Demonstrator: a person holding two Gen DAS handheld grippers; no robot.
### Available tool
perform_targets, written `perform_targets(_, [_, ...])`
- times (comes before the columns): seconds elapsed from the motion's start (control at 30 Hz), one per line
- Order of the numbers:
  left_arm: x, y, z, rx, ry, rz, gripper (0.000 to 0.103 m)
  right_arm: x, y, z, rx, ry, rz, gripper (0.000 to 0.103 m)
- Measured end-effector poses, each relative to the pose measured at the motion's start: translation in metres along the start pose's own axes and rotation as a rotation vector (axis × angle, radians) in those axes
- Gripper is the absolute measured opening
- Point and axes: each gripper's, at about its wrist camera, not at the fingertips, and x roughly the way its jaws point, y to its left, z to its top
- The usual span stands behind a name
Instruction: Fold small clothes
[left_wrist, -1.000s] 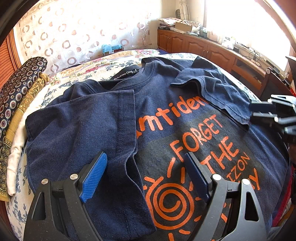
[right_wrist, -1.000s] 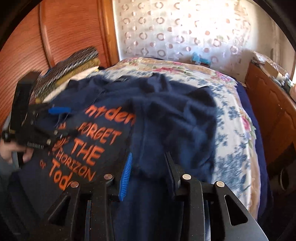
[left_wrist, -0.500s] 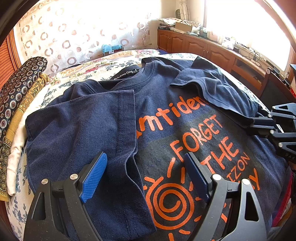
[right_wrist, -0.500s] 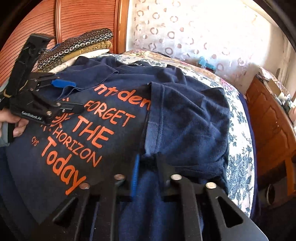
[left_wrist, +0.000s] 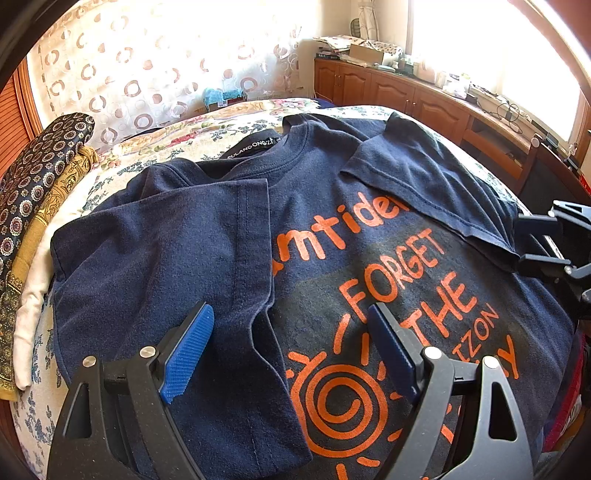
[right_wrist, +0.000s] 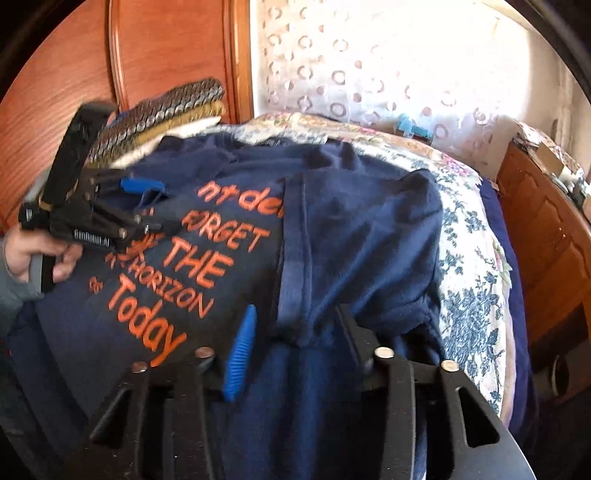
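A navy T-shirt (left_wrist: 332, 206) with orange lettering lies face up on the bed, both sleeves and sides folded inward over the chest. My left gripper (left_wrist: 291, 332) hovers open above the shirt's lower left, spanning the edge of the folded left side (left_wrist: 166, 258) without touching it; it also shows in the right wrist view as the left gripper (right_wrist: 166, 205). My right gripper (right_wrist: 295, 332) has its jaws opening, with the lower edge of the folded right side (right_wrist: 354, 236) lying loose between the pads. It appears at the right rim as the right gripper (left_wrist: 535, 240).
A floral bedspread (left_wrist: 184, 136) covers the bed. Stacked patterned cushions (left_wrist: 37, 177) lie along its left side by a wooden panel (right_wrist: 155, 55). A cluttered wooden cabinet (left_wrist: 406, 96) runs along the right. A hand (right_wrist: 33, 254) holds the left gripper.
The right gripper's jaws were pinched on the folded right side's edge half a second ago and have now parted, leaving the cloth lying. The left gripper has not moved.
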Motion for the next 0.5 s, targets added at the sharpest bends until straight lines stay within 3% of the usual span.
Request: perform_targets(0.5, [-0.001,0.0,-0.001,0.003,0.002,-0.007,0.086,0.017,-0.017,0.029,0.029,-0.032,-0.067,0.061])
